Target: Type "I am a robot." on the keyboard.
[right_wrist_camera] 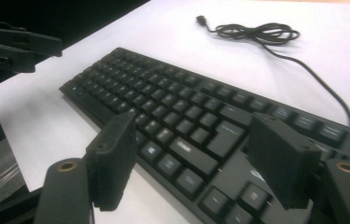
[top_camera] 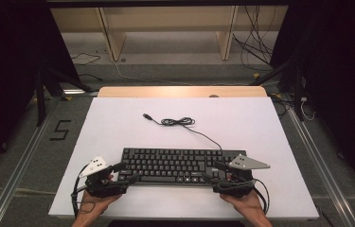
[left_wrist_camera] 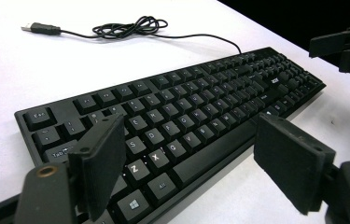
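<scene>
A black keyboard (top_camera: 177,165) lies flat near the front edge of the white table (top_camera: 118,123), its cable (top_camera: 180,122) trailing away to a loose coil and a free plug behind it. The left gripper (top_camera: 127,173) hovers at the keyboard's left end, the right gripper (top_camera: 214,171) at its right end; both have jaws spread, nothing between the pads. In the gripper views each pair of jaws brackets the near edge of its end. This symmetric placement suits a two-handed lift or shift, judged likely.
</scene>
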{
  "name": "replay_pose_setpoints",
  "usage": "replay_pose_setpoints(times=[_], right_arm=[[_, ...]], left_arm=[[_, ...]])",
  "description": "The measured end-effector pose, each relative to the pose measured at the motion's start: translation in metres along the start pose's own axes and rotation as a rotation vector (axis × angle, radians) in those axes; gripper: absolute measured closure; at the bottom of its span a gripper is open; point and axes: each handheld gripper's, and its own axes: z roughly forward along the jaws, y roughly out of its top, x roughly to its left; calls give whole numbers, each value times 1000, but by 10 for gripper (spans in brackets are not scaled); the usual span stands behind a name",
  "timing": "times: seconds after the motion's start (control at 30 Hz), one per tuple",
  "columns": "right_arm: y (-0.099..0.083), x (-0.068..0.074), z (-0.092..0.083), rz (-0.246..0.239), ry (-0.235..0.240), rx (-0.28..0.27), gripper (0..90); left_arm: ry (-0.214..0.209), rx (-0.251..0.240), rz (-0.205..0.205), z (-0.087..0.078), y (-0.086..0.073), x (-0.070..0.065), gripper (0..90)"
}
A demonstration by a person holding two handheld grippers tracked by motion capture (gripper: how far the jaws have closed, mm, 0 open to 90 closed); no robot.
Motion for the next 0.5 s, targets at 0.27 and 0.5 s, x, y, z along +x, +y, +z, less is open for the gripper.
replay_pose_setpoints(times=[0.27, 0.5], right_arm=[[10, 6, 20, -9, 24, 34, 376], [20, 11, 39, -23, 38, 63, 425]], left_arm=[[11, -3, -9, -1, 0, 2, 249], [25, 1, -18, -1, 0, 4, 256]])
